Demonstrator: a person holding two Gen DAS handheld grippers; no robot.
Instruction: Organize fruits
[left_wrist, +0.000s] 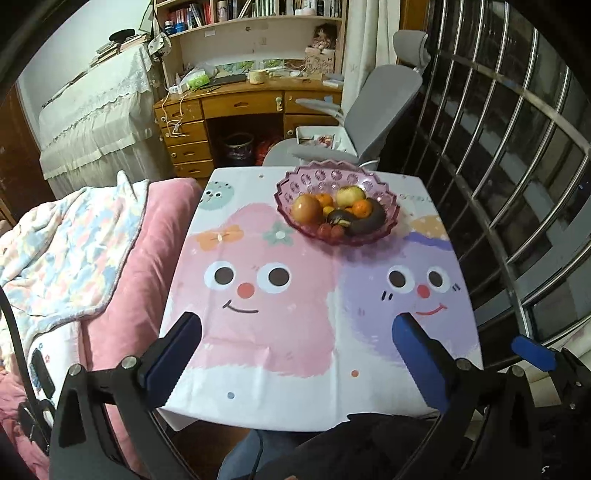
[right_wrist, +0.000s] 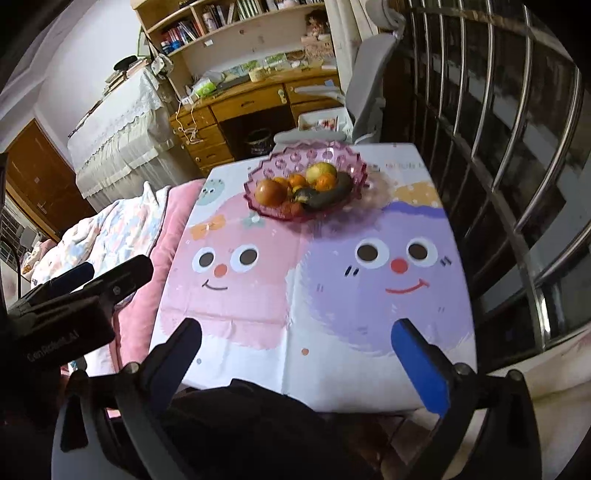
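A pink scalloped glass bowl (left_wrist: 388, 218) stands at the far right of the small table (left_wrist: 280, 332); it also shows in the right wrist view (right_wrist: 258, 199). In it lie a brown round fruit (left_wrist: 306, 209), a yellow-green apple (left_wrist: 350, 195), small oranges (left_wrist: 361, 208), a dark blackened banana (left_wrist: 365, 222) and small red fruits (left_wrist: 331, 230). My left gripper (left_wrist: 297, 325) is open and empty above the table's near edge. My right gripper (right_wrist: 295, 332) is open and empty, also near the front edge. The left gripper's body (right_wrist: 74, 295) shows at the left of the right wrist view.
The table carries a cartoon-face cloth. A bed with a pink cover and a floral blanket (left_wrist: 66, 251) lies to the left. A grey office chair (left_wrist: 369, 114) and a wooden desk (left_wrist: 236, 107) stand behind the table. A barred window (left_wrist: 509, 166) runs along the right.
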